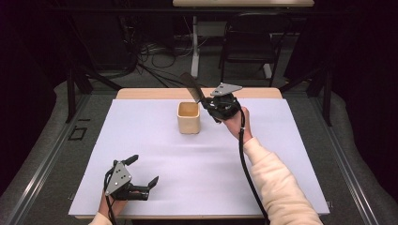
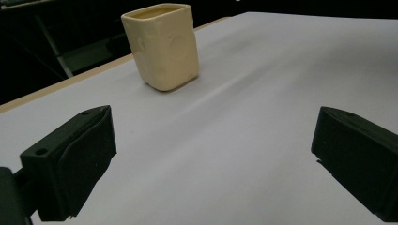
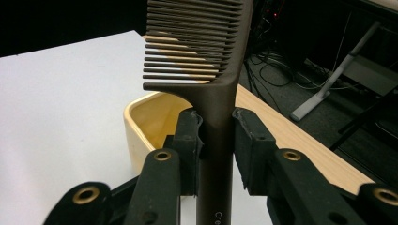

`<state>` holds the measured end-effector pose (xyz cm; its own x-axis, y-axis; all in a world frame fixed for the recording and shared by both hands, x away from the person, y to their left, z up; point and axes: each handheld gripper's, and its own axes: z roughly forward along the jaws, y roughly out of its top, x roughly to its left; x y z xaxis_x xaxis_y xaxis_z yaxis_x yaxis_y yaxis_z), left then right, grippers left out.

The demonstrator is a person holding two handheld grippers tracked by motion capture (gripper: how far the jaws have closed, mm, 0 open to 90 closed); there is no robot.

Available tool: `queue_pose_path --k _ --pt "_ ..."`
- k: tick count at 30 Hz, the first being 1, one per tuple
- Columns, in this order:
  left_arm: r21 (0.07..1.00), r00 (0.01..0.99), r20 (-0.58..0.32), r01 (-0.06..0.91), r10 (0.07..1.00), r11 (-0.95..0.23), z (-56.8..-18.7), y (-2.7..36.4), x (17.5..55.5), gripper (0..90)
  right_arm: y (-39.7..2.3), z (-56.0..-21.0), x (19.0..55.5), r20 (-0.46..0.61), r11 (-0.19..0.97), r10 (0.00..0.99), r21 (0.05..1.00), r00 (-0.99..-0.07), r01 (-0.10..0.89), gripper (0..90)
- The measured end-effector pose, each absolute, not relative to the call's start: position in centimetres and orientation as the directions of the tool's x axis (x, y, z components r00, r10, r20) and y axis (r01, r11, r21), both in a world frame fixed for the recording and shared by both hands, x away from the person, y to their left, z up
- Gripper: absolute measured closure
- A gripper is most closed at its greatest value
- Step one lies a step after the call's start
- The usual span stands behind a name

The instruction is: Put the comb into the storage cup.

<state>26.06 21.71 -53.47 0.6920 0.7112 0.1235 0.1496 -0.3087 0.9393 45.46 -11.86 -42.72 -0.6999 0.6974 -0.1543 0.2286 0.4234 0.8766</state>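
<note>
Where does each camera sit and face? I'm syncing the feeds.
High view: above the near edge, looking forward and down at the table; both forearms and tongs show.
Left gripper view: on the left tongs, low, facing the cup.
Right gripper view: on the right tongs, facing the comb.
All share the cup.
</note>
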Motion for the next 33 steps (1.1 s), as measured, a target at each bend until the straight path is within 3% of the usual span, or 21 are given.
queue_pose_path --k 33 --pt "0.940 0.689 0.125 0.148 0.714 -0.308 -53.48 21.71 26.06 0.2 -11.03 -42.14 46.39 -0.136 0.390 0.713 0.892 -0.688 0.228 71.9"
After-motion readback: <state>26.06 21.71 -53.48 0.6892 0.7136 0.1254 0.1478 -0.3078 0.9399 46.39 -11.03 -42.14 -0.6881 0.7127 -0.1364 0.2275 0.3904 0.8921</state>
